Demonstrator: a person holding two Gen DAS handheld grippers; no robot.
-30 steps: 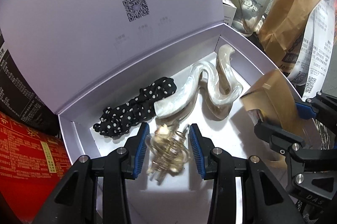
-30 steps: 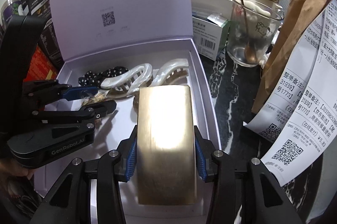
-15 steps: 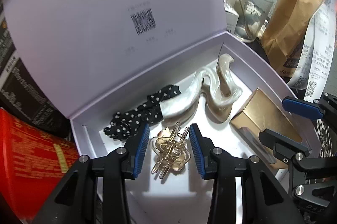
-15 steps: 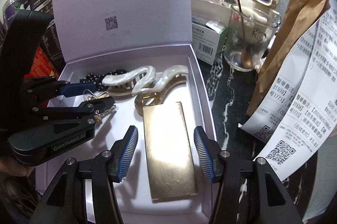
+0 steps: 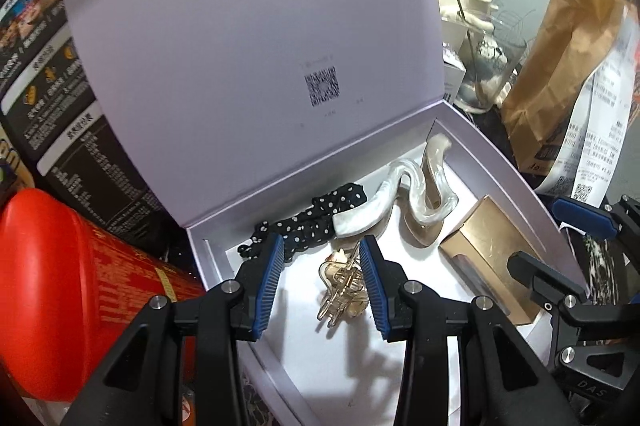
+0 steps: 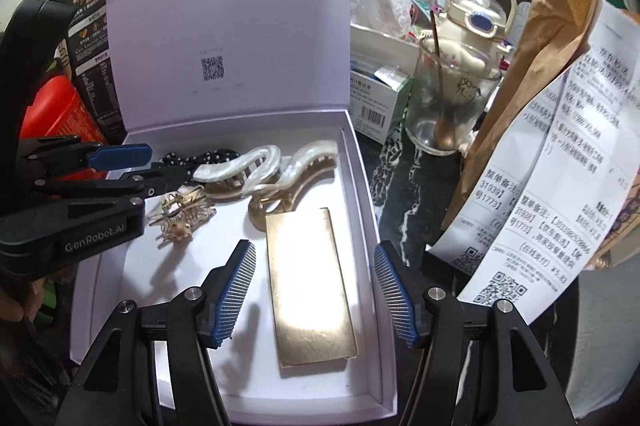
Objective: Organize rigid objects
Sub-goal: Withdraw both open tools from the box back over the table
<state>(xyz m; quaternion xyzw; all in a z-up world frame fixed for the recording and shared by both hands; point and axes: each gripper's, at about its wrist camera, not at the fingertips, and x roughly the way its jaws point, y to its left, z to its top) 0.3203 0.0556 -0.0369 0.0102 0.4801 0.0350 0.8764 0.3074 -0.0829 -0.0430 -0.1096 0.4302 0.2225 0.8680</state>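
An open lilac gift box [image 6: 360, 166] [image 5: 508, 162] holds a gold rectangular box [image 6: 310, 286] [image 5: 486, 242], a small clear-gold claw clip [image 5: 344, 284] [image 6: 182, 214], two pearly white wavy hair clips [image 6: 276, 166] [image 5: 404, 194] and a black polka-dot scrunchie [image 5: 308, 218] [image 6: 200, 157]. My left gripper [image 5: 322, 272] is open, its jaws either side of the small claw clip, which lies on the box floor. My right gripper [image 6: 316, 290] is open wide, above the gold box lying flat.
The box lid [image 5: 240, 46] stands upright behind. A red canister [image 5: 60, 286] is at the left. A glass cup with a spoon [image 6: 448, 106], a kettle-shaped bottle [image 6: 476, 10], a brown paper bag [image 6: 532, 74] and long receipts [image 6: 552, 186] crowd the right on a dark marble top.
My right gripper opened and let go of the gold box, which now lies flat in the gift box. Both grippers have drawn back and up a little.
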